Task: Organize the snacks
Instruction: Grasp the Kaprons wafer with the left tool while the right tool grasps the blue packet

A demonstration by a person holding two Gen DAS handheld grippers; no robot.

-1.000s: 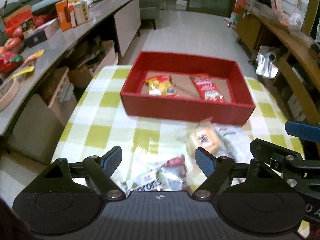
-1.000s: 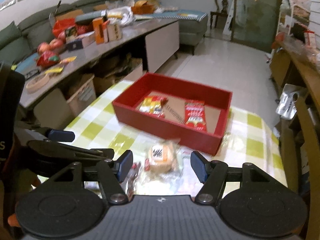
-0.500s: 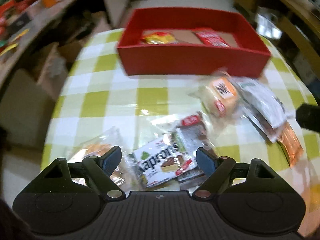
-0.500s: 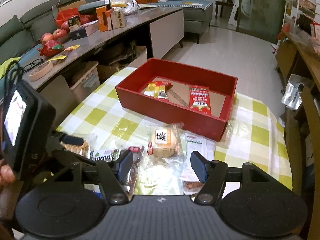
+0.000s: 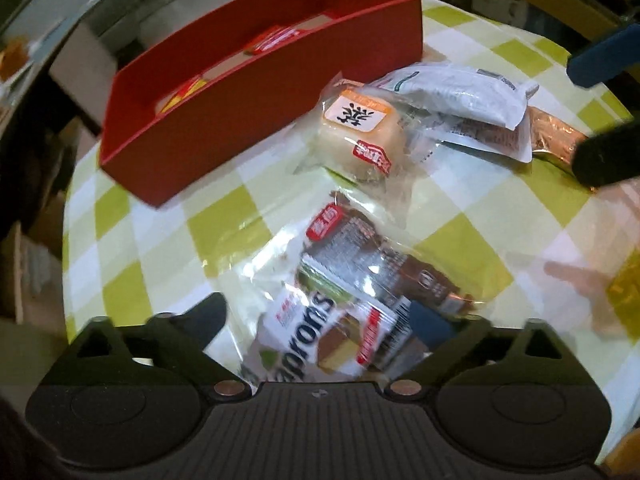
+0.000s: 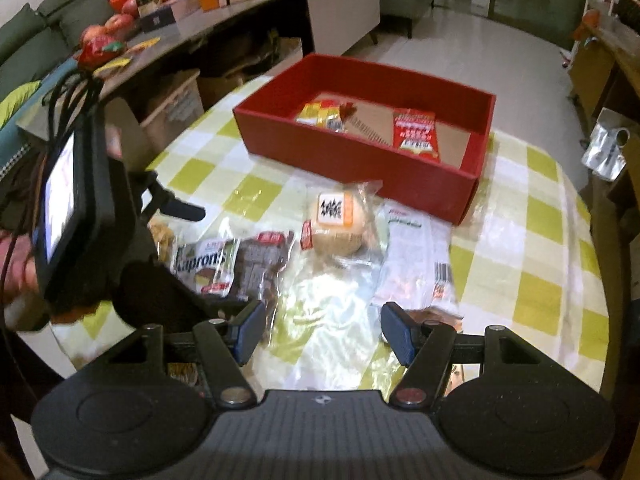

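Note:
A red box point(image 5: 248, 92) point(image 6: 352, 160) on the checked table holds a yellow packet point(image 6: 324, 114) and a red packet point(image 6: 416, 136). In front of it lie a wrapped bun point(image 5: 360, 128) point(image 6: 336, 220), a white packet point(image 5: 452, 92) point(image 6: 412, 252), a brown packet point(image 5: 384, 264) and a Kaprons packet point(image 5: 316, 336) point(image 6: 204, 260). My left gripper point(image 5: 320, 320) points down over the Kaprons packet. Its jaws are opening and straddle the packet without pressing it. My right gripper point(image 6: 323, 332) hovers open over bare tablecloth, and its fingers point(image 5: 604, 56) show at the right of the left wrist view.
A copper-coloured wrapper point(image 5: 548, 140) lies beyond the white packet. A long counter point(image 6: 280, 8) with boxes and apples runs along the left, with cardboard boxes under it. Wooden shelving point(image 6: 600, 60) stands on the right. A hand point(image 6: 16, 276) holds the left gripper's body.
My left gripper has sunk toward the table and rolled, so the red box now looks tilted. Its jaws have spread wider around the Kaprons packet. The right gripper has dropped a little.

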